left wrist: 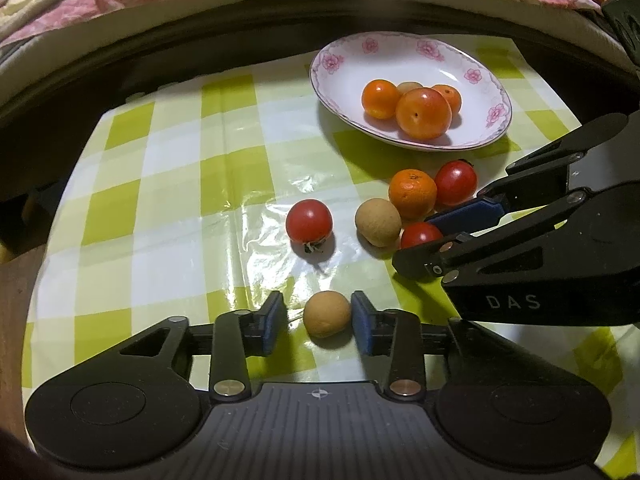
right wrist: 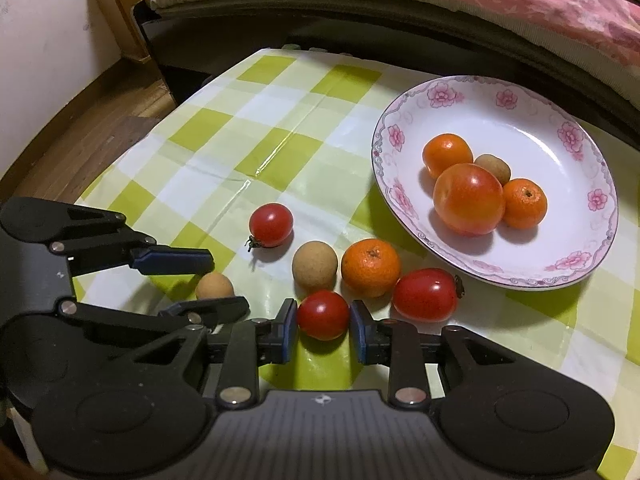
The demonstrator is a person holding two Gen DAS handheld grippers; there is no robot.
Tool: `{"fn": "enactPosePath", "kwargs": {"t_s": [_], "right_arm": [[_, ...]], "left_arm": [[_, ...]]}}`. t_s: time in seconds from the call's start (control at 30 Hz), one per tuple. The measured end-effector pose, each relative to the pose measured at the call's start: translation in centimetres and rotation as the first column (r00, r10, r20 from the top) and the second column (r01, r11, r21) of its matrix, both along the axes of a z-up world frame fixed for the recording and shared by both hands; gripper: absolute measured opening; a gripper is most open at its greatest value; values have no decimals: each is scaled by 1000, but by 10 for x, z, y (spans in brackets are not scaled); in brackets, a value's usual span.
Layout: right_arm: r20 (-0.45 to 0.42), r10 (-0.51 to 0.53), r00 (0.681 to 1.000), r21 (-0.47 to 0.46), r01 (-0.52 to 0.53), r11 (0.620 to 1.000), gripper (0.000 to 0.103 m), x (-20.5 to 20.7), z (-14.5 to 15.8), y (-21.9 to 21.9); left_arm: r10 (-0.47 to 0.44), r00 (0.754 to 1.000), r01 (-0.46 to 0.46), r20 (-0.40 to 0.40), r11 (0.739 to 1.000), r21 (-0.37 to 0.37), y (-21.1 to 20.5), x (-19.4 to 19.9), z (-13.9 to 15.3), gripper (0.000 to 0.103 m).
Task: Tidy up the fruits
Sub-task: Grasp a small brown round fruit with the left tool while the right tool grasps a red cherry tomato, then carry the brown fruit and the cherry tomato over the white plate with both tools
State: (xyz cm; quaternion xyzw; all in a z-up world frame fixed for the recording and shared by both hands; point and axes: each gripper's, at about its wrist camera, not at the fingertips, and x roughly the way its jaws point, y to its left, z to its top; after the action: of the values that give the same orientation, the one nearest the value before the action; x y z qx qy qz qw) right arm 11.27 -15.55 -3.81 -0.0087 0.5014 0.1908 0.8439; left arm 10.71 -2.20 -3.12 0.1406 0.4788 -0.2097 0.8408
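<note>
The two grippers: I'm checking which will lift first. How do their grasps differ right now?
The left gripper brackets a tan longan, with a gap at its left pad; the right gripper brackets a red cherry tomato, pads nearly touching both sides. The longan lies alone; the tomato sits in a cluster. Both fruits rest on the checked tablecloth.

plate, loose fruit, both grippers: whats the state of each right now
plate: upright on the cloth, holding four fruits
left gripper: open around a tan fruit, right pad touching, left pad apart
right gripper: jaws either side of a red tomato, grip unclear
tangerine: loose on the cloth
larger tan fruit: loose on the cloth
far tomato: loose, stem down
oblong tomato: loose by the plate
</note>
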Motion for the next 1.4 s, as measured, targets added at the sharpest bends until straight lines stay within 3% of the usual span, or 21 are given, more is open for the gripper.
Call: {"fn": "enactPosePath", "kwargs": {"t_s": [0.07, 0.17, 0.67, 0.83, 1.23, 1.33, 1.4], "right_arm": [[3, 8, 1000, -14, -8, 1000, 33, -1, 1, 2], [26, 34, 999, -49, -33, 998, 33, -5, 4, 6], [18, 18, 1000, -44, -18, 999, 33, -18, 11, -12], [24, 8, 1000, -43, -7, 999, 33, -29, 16, -18], [16, -12, 1000, -42, 13, 999, 33, -40, 22, -25], [10, -13, 1000, -43, 13, 999, 33, -39, 21, -25], [0, -10, 1000, -48, 10, 999, 33, -38, 18, -25]], "left_arm": [[-5, 1000, 5, -10, 1000, -5, 0, -2, 0, 59], [-16, 1000, 16, -2, 1000, 6, -1, -4, -1, 59], [-12, 1000, 11, -17, 1000, -14, 1, -33, 7, 59], [-12, 1000, 12, -16, 1000, 12, -1, -46, 1, 59], [-11, 1000, 11, -23, 1000, 7, -4, -40, 2, 59], [-7, 1000, 7, -23, 1000, 1, -2, -41, 2, 56], [-2, 1000, 2, -27, 1000, -1, -1, -41, 3, 44]]}}
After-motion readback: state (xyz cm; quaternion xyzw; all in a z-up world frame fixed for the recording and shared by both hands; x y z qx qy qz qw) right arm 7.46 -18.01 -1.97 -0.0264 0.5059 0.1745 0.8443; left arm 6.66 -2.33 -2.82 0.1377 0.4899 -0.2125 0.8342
